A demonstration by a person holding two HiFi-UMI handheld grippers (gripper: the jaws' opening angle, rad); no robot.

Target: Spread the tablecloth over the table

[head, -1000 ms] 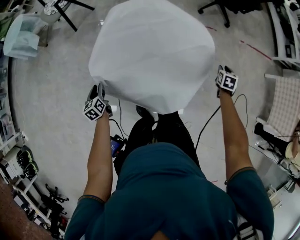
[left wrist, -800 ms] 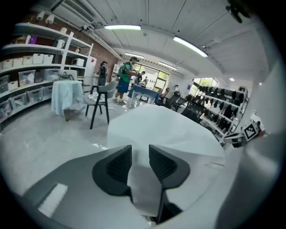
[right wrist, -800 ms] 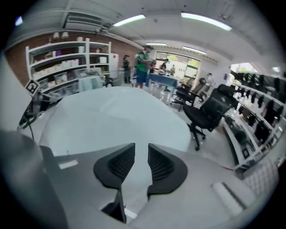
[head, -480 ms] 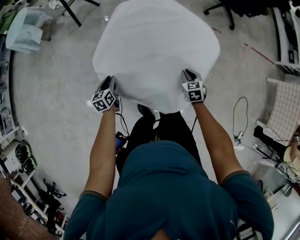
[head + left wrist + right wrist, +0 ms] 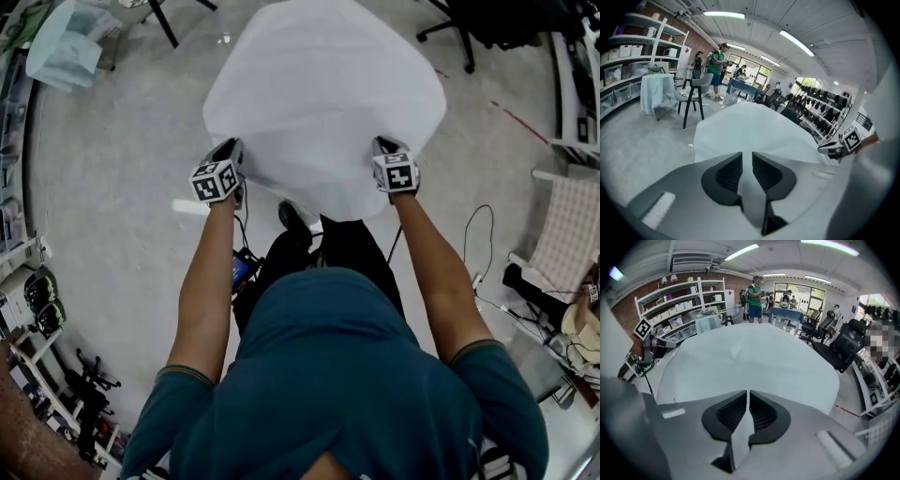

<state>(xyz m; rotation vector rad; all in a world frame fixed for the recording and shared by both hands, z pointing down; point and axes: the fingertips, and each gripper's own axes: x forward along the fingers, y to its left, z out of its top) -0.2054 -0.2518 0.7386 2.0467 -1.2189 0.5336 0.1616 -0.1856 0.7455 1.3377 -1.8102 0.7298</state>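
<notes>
While the right hand-held gripper (image 5: 746, 398) clamps the white fabric tablecloth (image 5: 323, 84), the left hand-held gripper (image 5: 746, 161), jaws just now closing around its edge, should bite fully before pulling.

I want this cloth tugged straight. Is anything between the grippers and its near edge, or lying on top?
Nothing visible. The tablecloth is bare on top. The right gripper is shut on its near edge; the left gripper has just been closing, with the edge between its jaws.

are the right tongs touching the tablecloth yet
Touching. The right gripper view shows the right tongs shut on a fold of the white tablecloth, with the fabric pinched between the two pads.
</notes>
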